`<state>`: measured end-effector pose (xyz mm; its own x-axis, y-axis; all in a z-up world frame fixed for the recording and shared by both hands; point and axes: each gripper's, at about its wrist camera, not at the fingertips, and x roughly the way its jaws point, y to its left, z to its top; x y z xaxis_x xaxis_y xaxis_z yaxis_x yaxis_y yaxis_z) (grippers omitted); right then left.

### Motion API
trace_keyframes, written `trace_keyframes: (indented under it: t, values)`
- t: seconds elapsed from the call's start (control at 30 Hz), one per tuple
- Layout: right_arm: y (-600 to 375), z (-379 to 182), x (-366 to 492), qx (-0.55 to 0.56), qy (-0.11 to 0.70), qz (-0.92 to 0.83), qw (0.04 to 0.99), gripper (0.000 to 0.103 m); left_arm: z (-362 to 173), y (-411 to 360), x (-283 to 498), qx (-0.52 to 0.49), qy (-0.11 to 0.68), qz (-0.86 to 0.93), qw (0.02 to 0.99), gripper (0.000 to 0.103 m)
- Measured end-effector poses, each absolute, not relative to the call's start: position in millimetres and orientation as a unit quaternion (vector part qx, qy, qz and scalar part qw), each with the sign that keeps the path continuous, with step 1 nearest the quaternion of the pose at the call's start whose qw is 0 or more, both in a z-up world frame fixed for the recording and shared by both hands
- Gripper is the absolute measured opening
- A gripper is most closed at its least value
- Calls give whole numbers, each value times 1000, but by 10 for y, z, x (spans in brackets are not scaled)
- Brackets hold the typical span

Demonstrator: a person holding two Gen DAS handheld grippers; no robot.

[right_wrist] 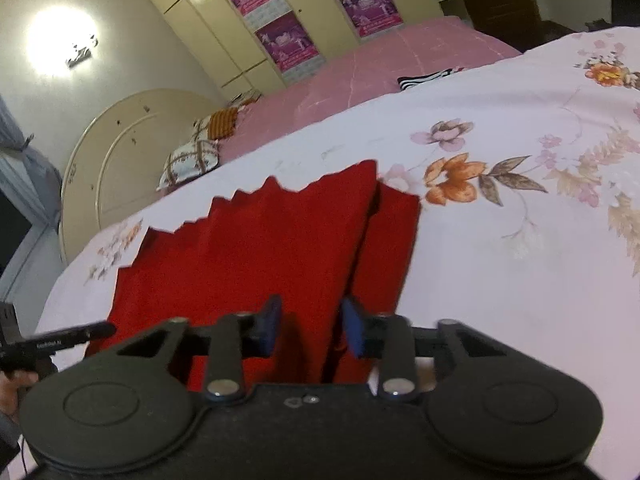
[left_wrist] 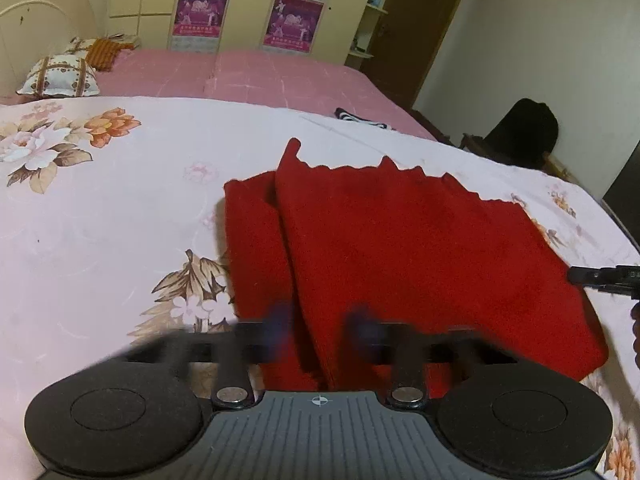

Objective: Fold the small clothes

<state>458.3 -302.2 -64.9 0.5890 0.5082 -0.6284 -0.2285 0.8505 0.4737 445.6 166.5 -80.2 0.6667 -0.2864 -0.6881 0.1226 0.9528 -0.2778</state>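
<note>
Two grippers, left point(left_wrist: 322, 330) and right point(right_wrist: 310, 330), hover with fingers parted, gripping nothing, over our red knit garment's point(left_wrist: 400, 248) near edge. It lies flat on the floral bedsheet point(left_wrist: 120, 208), fuzzy, one flap folded over, far hem zigzagged.

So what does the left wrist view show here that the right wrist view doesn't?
Only the left wrist view shows the black chair by the wall. Only the right wrist view shows the lit wall lamp. Both share the red cloth on the flowered sheet, the checked pillow, and the open jaws of the left gripper and right gripper.
</note>
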Motion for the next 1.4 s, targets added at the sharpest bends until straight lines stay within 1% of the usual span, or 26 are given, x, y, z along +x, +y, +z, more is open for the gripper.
trace_keyframes:
  t: [0.13,0.23,0.27,0.3,0.33,0.37,0.4,0.47,0.5,0.53,0.57,0.6,0.63,0.73,0.77,0.8,0.83,0.87,0.9,1.03,1.13,1.2,1.27,1.33,1.37,1.4]
  values:
    - [-3072,-572,4449,168,387,200,884,5,-750,1828,4258,-133,368,-110,914,4]
    - [-3096,-541,4410,162,387,201,885,5,-767,1902,4105,-134,370,-122,911,5]
    - [-3072,-563,4421,152,395,206,882,8,-775,1935,4056,-148,369,-126,909,5]
    - [-3069,-565,4411,153,398,208,880,21,-770,1970,4011,-161,365,-118,909,5]
    - [-3089,-550,4373,157,395,198,883,33,-758,2005,3963,-168,362,-108,910,12]
    - [-3118,-518,4305,159,386,190,888,49,-742,2050,3894,-175,355,-97,913,42]
    - [-3161,-494,4229,165,380,193,890,44,-712,2100,3789,-184,338,-83,919,63]
    - [-3261,-492,4064,189,385,213,878,35,-685,2138,3646,-189,327,-89,922,63]
    - [-3285,-511,3979,191,390,218,874,35,-700,2135,3582,-196,333,-97,917,63]
    - [-3291,-541,3884,185,396,216,873,35,-725,2115,3541,-202,338,-106,913,63]
    - [-3278,-555,3802,177,399,218,873,42,-756,2076,3515,-202,345,-112,910,63]
    - [-3266,-571,3730,176,397,221,873,46,-807,2008,3497,-197,354,-121,906,63]
    - [-3247,-591,3673,177,396,223,873,47,-856,1955,3499,-195,361,-125,903,63]
    - [-3151,-683,3625,173,411,226,866,46,-985,1843,3558,-198,384,-124,893,62]
    - [-3106,-707,3627,171,414,231,863,43,-990,1822,3562,-202,383,-122,893,60]
    - [-3076,-717,3625,171,415,237,862,37,-988,1821,3579,-207,385,-121,891,35]
    - [-3044,-719,3621,167,413,240,863,32,-989,1825,3599,-209,392,-119,888,20]
    - [-3015,-718,3613,161,413,243,863,13,-992,1822,3607,-206,397,-114,887,9]
    - [-2988,-718,3612,152,415,244,863,6,-982,1811,3598,-199,395,-116,889,9]
    - [-3014,-584,3517,129,397,256,872,5,-796,1889,3434,-183,354,-113,910,8]
    - [-3193,-514,3488,136,396,253,872,5,-865,1963,3456,-169,376,-117,904,8]
    - [-3216,-633,3527,133,417,249,864,5,-1006,1907,3508,-153,396,-116,898,8]
    - [-3205,-808,3561,130,438,238,857,5,-1037,1921,3504,-165,388,-114,899,8]
    - [-3221,-798,3550,145,435,234,857,6,-1004,1976,3474,-173,388,-118,898,8]
    - [-3203,-760,3536,139,434,232,859,14,-979,1999,3441,-169,384,-108,901,20]
    - [-3205,-709,3516,137,429,230,863,26,-939,2046,3396,-164,380,-89,906,38]
